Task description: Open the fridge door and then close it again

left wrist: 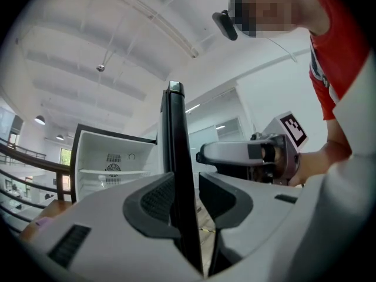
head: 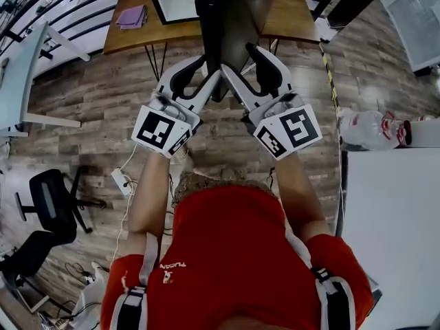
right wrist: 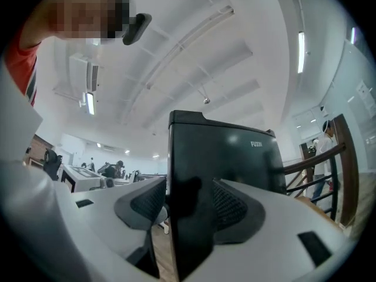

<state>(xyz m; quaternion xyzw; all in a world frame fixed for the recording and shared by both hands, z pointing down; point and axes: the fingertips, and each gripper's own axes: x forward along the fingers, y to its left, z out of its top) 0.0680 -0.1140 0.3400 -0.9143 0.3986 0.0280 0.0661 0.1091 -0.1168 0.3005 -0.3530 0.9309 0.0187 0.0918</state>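
1. My left tool is straddling the thin edge of the open fridge door, jaws spread. One pad is touching it and a gap is showing at the other.
2. My right tool is standing spread around the same door's edge, pinching nothing.
3. The fridge is standing open just beyond, and bare wooden floor is lying to my left.

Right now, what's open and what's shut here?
fridge door, open, swung out from the fridge.
left gripper, open, jaws on either side of the door's edge.
right gripper, open, jaws wide apart around the door's edge.
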